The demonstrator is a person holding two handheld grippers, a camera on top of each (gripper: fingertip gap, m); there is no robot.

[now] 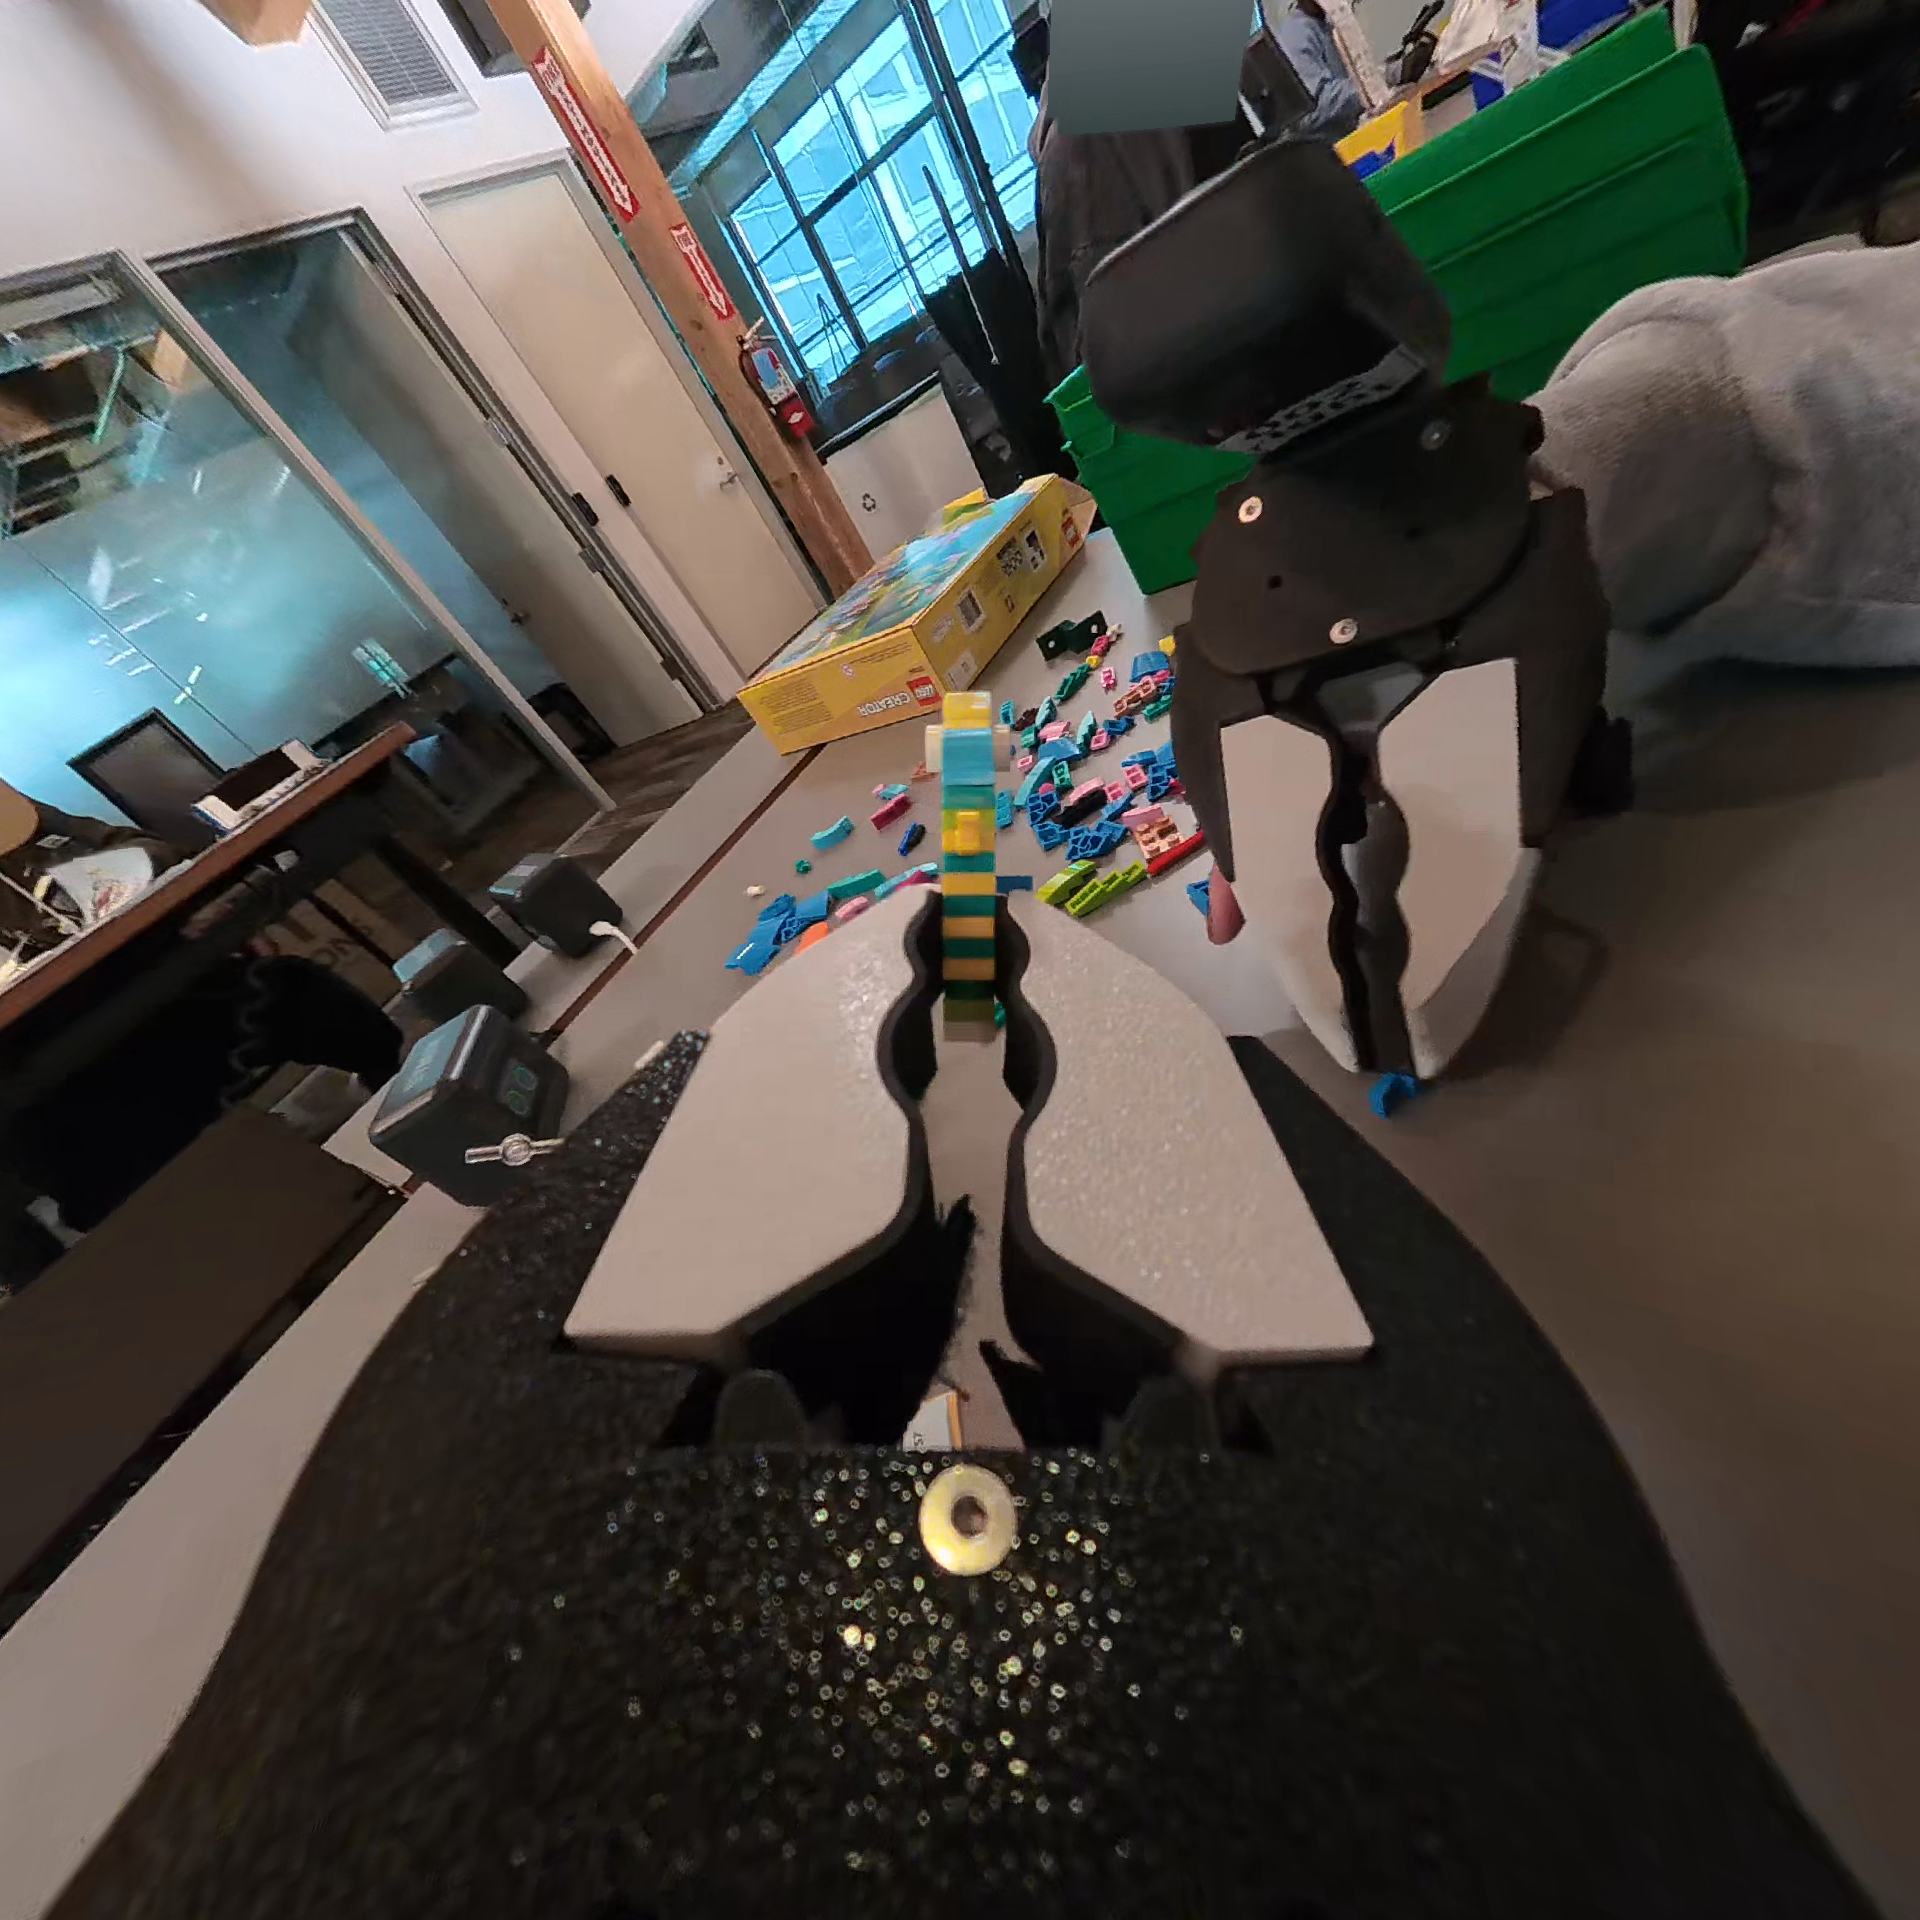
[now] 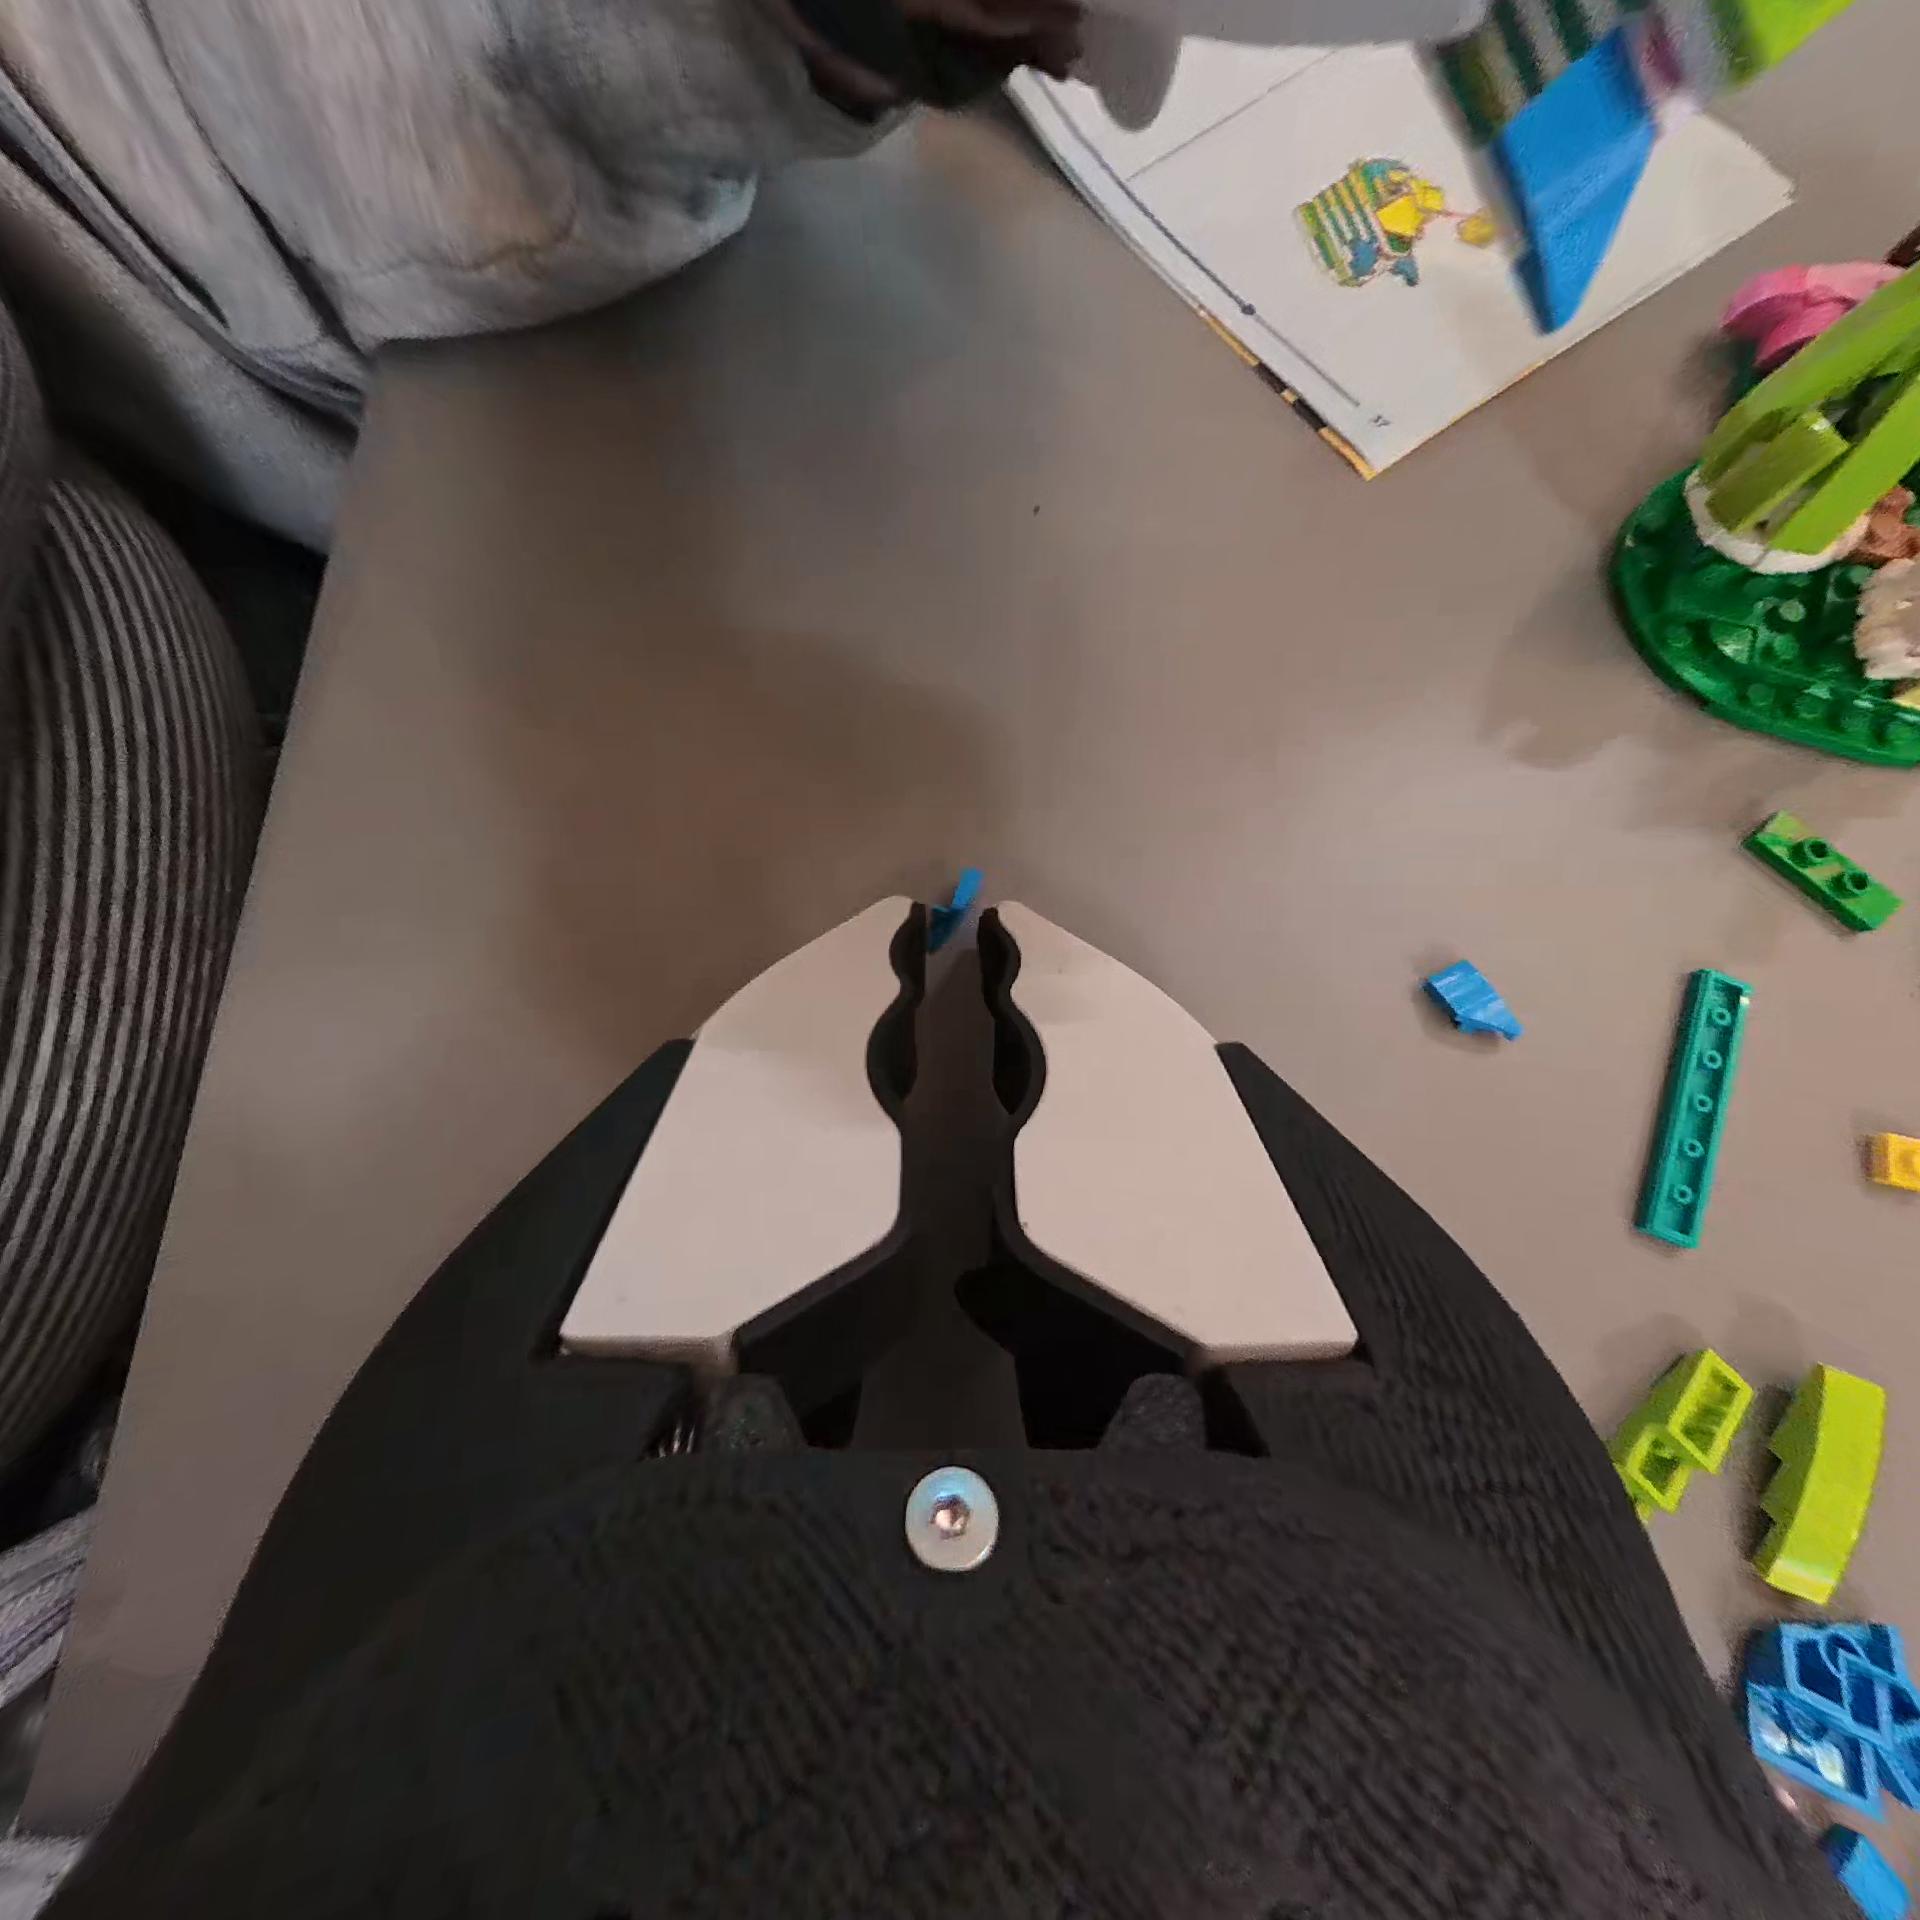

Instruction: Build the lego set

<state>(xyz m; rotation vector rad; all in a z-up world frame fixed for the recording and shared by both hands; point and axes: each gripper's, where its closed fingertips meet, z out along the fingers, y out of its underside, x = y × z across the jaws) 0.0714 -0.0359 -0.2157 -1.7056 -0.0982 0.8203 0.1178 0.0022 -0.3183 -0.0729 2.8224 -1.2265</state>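
My left gripper (image 1: pixel 968 920) is shut on a tall narrow lego build (image 1: pixel 966 831) striped yellow, teal and green, and holds it upright above the grey table (image 1: pixel 1558 1247). A blurred blue and green build (image 2: pixel 1569 177) at the top right of the right wrist view may be the same one. My right gripper (image 2: pixel 951 916) points down at the table with its jaws nearly together on a small blue brick (image 2: pixel 961 902). It shows in the left wrist view too (image 1: pixel 1387 1070), tips on the table, with the blue brick (image 1: pixel 1392 1093) under them.
A pile of loose bricks (image 1: pixel 1091 769) and a yellow box (image 1: pixel 914 634) lie farther back, with green bins (image 1: pixel 1507 260) behind. An open instruction booklet (image 2: pixel 1299 312), a round green base build (image 2: pixel 1756 644), a teal plate (image 2: pixel 1694 1101) and lime bricks (image 2: pixel 1818 1475) lie to the right. A person's grey sleeve (image 2: pixel 364 177) is close. My hands' fingertips stand some 12 cm from each other.
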